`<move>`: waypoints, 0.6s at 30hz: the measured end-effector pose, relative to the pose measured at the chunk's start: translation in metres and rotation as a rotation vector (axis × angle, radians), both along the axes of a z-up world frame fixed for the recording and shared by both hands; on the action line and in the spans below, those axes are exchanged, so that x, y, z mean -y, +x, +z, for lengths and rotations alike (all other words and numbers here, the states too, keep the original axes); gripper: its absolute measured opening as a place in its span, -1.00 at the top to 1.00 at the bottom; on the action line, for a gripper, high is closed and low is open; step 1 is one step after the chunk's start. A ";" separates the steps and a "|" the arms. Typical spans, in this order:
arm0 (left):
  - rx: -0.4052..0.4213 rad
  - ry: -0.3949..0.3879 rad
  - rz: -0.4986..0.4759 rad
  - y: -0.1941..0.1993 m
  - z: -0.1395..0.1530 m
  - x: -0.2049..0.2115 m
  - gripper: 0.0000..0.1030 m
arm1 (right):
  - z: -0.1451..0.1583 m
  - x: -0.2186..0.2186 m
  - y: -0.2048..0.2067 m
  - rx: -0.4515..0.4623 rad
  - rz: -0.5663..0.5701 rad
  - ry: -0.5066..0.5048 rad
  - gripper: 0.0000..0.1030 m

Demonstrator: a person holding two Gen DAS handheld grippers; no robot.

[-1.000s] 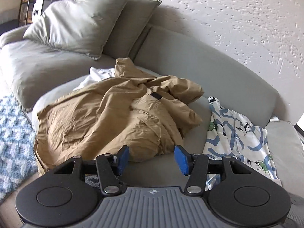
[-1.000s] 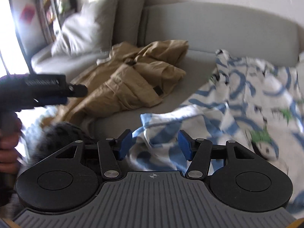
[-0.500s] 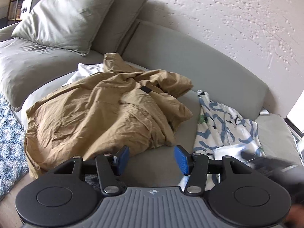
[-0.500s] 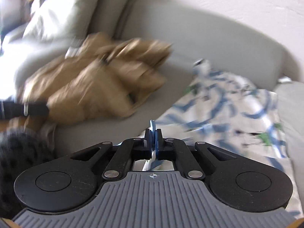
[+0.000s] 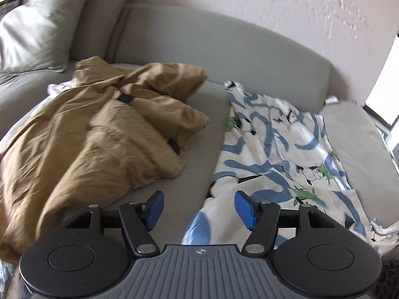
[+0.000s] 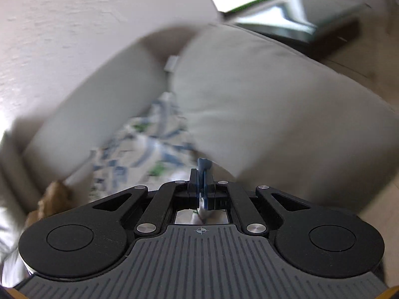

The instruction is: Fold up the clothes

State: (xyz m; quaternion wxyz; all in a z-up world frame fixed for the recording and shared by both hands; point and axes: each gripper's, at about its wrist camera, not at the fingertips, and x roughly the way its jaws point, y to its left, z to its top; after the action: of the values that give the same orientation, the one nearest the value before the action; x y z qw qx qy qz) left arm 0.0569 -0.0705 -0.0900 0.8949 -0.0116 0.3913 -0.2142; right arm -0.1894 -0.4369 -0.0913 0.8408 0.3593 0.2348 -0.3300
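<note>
The white cotton garment printed with blue swirls and small pandas [image 5: 279, 147] lies rumpled and unfolded along the right part of the grey sofa seat [image 5: 199, 114], running from the backrest down to the seat's front edge, where a corner of it hangs over. Near it, toward the left end of the seat, sits a crumpled tan jacket with black tabs [image 5: 104, 134], also unfolded, with a pale grey pillow [image 5: 37, 30] at the back left corner. The left claw [image 5: 198, 208] hovers spread over the front edge, the printed cloth's near corner between its blue pads [image 5: 245, 209] but not gripped. The right claw [image 6: 203, 174] is pressed together, and a scrap of pale cloth shows behind its tips; the view is blurred, so it is probably pinching an edge of the printed garment. The fabric looks thin, light and limp: it will drape and bunch rather than hold a line, so a hem corner or seam gives the surest hold, with both corners pulled taut.
</note>
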 end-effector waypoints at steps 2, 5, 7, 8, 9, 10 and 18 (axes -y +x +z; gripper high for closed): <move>-0.012 0.045 -0.049 0.015 -0.005 0.019 -0.25 | -0.012 0.007 -0.008 0.003 -0.002 0.040 0.95; -0.025 0.149 -0.107 0.038 -0.015 0.051 -0.15 | -0.017 0.010 -0.008 0.025 0.017 0.056 0.94; -0.008 0.236 -0.170 0.043 -0.020 0.073 -0.14 | -0.018 0.008 -0.006 0.034 0.042 0.042 0.94; -0.005 0.285 -0.198 0.044 -0.024 0.084 -0.14 | -0.018 0.007 -0.006 0.039 0.053 0.034 0.94; -0.003 0.328 -0.225 0.044 -0.027 0.093 -0.11 | -0.017 0.006 -0.005 0.046 0.063 0.027 0.94; -0.004 0.358 -0.251 0.044 -0.030 0.101 -0.09 | -0.016 0.005 -0.005 0.052 0.073 0.020 0.94; 0.051 0.504 -0.280 0.047 -0.052 0.113 0.97 | -0.008 -0.006 0.011 0.062 0.139 -0.043 0.94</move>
State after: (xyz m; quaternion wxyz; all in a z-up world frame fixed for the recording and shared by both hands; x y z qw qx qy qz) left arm 0.1036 -0.1831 -0.1417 0.8408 0.2707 0.4073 -0.2321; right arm -0.1786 -0.4309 -0.0995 0.8760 0.3340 0.2260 -0.2645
